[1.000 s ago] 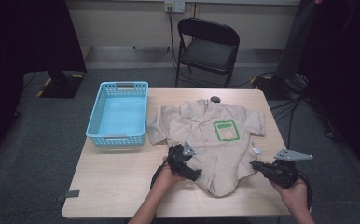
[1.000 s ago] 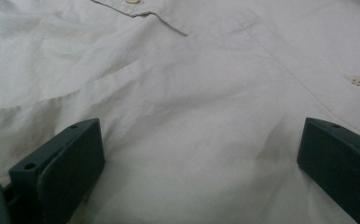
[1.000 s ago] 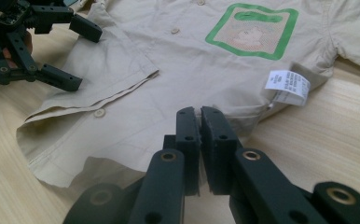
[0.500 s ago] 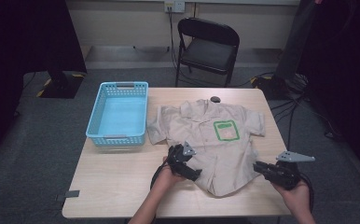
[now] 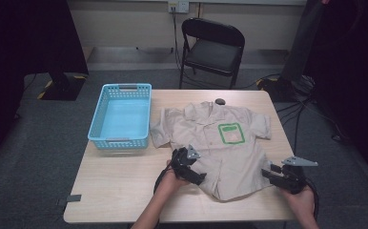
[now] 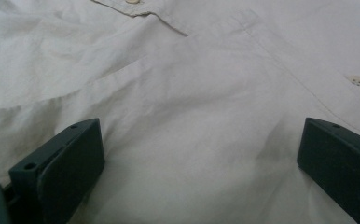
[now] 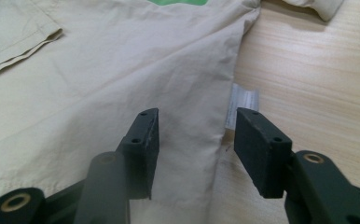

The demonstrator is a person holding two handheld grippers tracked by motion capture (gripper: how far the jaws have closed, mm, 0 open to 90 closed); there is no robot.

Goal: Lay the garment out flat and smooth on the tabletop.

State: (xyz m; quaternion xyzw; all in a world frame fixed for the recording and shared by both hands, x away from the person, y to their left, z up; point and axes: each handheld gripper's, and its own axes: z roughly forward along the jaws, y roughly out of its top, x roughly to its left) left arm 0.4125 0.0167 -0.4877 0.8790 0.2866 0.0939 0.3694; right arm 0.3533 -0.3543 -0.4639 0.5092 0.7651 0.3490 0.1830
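Observation:
A beige short-sleeved shirt [image 5: 220, 143] with a green pocket patch [image 5: 230, 133] lies flat on the wooden table [image 5: 120, 186], collar away from me. My left gripper [image 5: 197, 175] rests at the shirt's lower left hem. Its jaws stand wide apart over smooth fabric [image 6: 192, 70], so the left gripper [image 6: 199, 140] is open. My right gripper [image 5: 267, 172] is at the shirt's right side seam. Its jaws have just been opening and the right gripper [image 7: 197, 130] now straddles the seam [image 7: 220, 116] without pressing it. A white label [image 7: 243, 100] sticks out at the seam.
An empty blue plastic basket [image 5: 122, 114] stands on the table's left side. A small dark object [image 5: 219, 101] lies by the collar at the far edge. A black folding chair [image 5: 210, 45] stands behind the table. Bare wood [image 7: 318, 84] lies right of the shirt.
My right gripper has shifted slightly down and right in the picture, lower at the shirt's side edge. The left gripper and the shirt have stayed put.

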